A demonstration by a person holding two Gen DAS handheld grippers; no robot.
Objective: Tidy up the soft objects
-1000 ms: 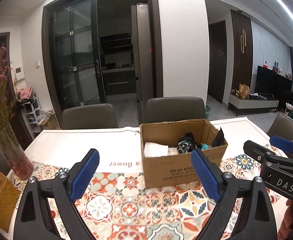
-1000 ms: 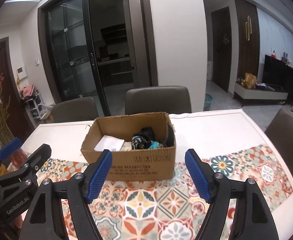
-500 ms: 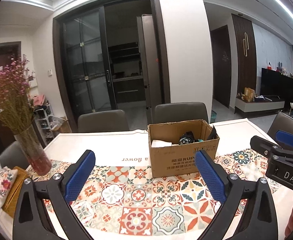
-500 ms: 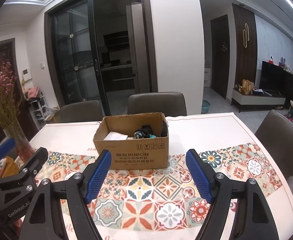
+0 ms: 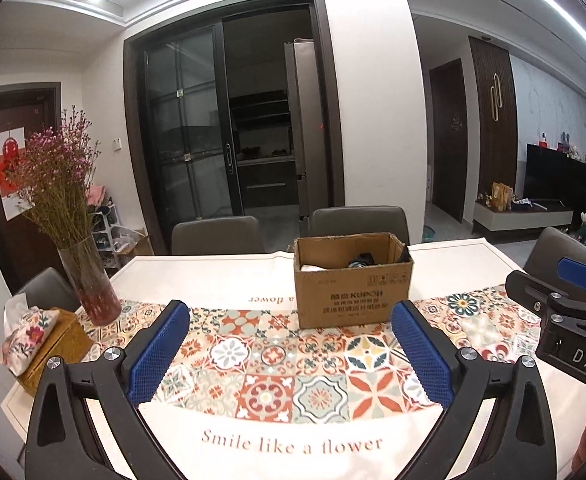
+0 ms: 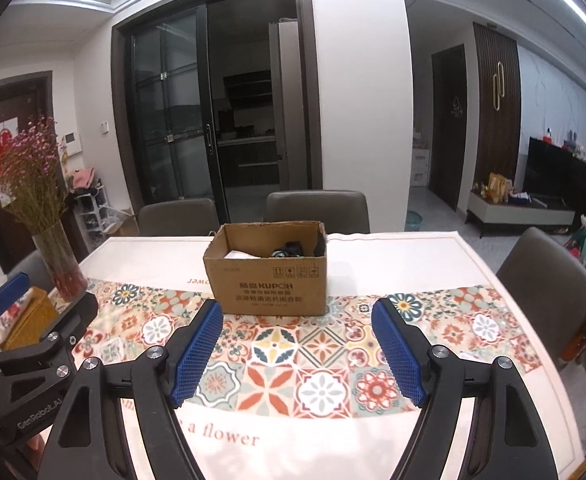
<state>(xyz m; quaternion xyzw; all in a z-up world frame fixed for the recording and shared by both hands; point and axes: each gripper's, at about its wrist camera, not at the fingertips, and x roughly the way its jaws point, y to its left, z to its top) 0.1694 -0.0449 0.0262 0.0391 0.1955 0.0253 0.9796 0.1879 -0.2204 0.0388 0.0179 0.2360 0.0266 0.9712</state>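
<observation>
A brown cardboard box point(image 5: 353, 286) point(image 6: 267, 280) stands open on the table's patterned runner. Inside it lie a white folded cloth point(image 5: 312, 267) point(image 6: 241, 255) and dark bundled soft items point(image 5: 360, 260) point(image 6: 289, 249); the box walls hide most of them. My left gripper point(image 5: 289, 354) hovers open over the runner, well short of the box, with nothing between its blue pads. My right gripper point(image 6: 297, 354) is also open and empty, on the near side of the box. Each gripper shows at the edge of the other's view.
A glass vase of dried pink flowers point(image 5: 89, 280) point(image 6: 59, 264) stands at the table's left end. Beside it sits a floral tissue pouch point(image 5: 25, 334) on a yellow box point(image 5: 59, 346). Grey chairs point(image 5: 217, 236) point(image 6: 317, 210) point(image 6: 545, 276) ring the table.
Both grippers have pulled back from the box toward the near table edge; the box looks smaller and farther. The left jaws have widened slightly.
</observation>
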